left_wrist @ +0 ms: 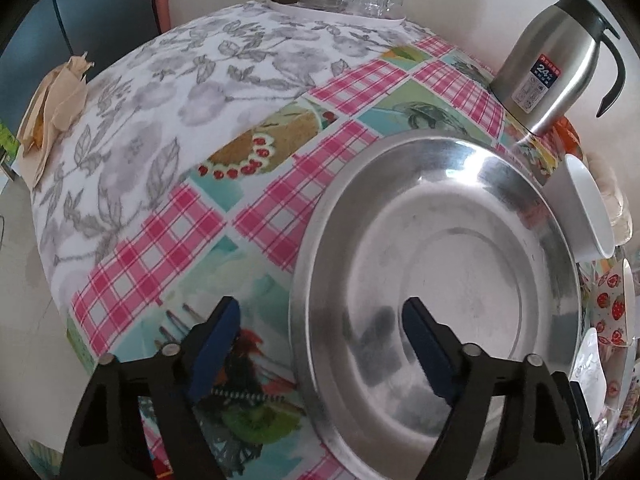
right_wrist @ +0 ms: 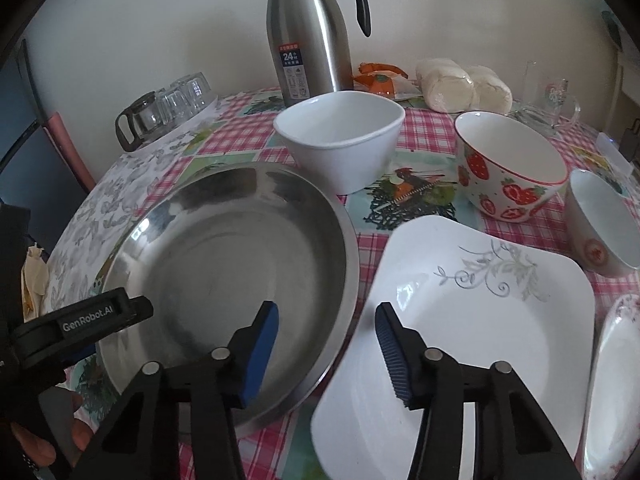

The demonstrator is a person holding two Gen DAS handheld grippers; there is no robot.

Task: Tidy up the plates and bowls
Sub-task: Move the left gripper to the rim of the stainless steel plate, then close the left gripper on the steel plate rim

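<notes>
Steel is the biggest thing here: a wide stainless plate [right_wrist: 224, 272] lies flat on the desk [left_wrist: 168, 216], with the white square plate [right_wrist: 472, 320] just beside it on the right, their rims close or slightly overlapping. Both tools straddle the steel plate's rim from opposite sides. The left tool [left_wrist: 320, 344] has one pad over the cloth and one over the plate's inside; the right tool [right_wrist: 326, 344] has one pad inside the steel plate and the other above the white plate. Each stands partly spread, with the rim between the pads but not visibly pinched.

The step in hand looks like a two-sided grasp of the steel plate, perhaps to lift it and stack it with the other plates. The next move calls for the pads to meet the thin rim squarely on both sides; polished steel is likely slippery, and the right tool's outer pad may catch the white plate's edge.

Smaller pieces wait behind: a white bowl [right_wrist: 340, 140], a strawberry bowl [right_wrist: 512, 172], and a small bowl [right_wrist: 600, 224].

The desk wears a pink-checked picture cloth with a grey floral cloth [left_wrist: 160, 80] alongside it; a steel thermos jug [right_wrist: 312, 40] and upturned glasses [right_wrist: 180, 100] stand against a plain pale wall.
</notes>
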